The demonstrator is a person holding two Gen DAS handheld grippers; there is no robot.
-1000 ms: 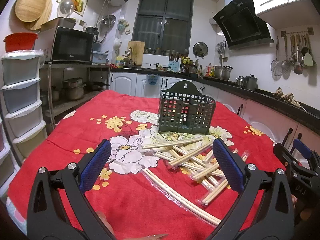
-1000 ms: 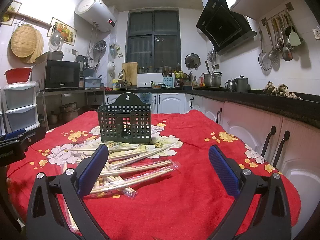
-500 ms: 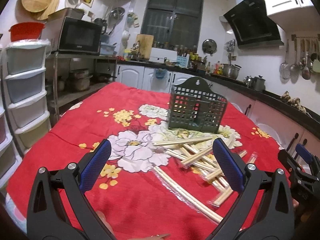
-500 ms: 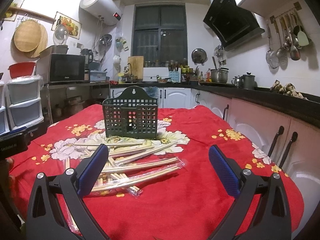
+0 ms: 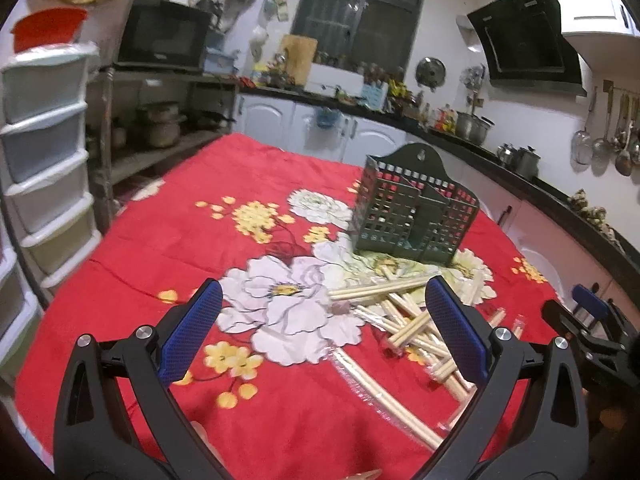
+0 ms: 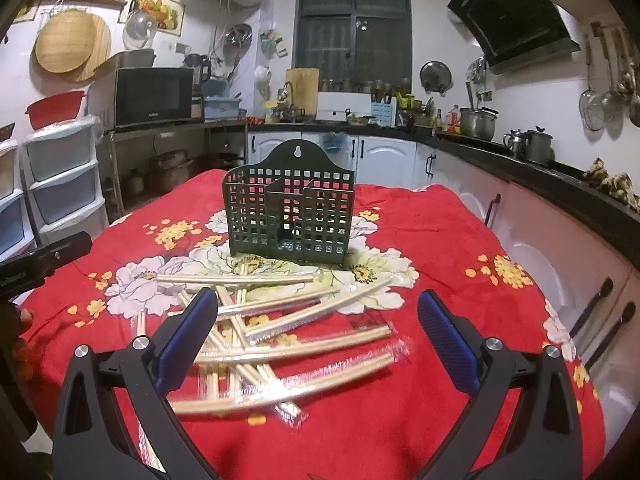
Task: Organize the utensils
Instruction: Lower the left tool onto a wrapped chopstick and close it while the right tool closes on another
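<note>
It is a home kitchen. A microwave sits on a shelf. Ladles hang on the wall by pots.

A red tablecloth with big white and yellow flowers covers the table. A black microwave sits on a metal shelf, with pots on the shelf below it. Plastic drawers stand in a stack, and a red bowl is on top. A round woven tray hangs on the wall. Spoons and ladles hang near the black hood. The window is dark.
</note>
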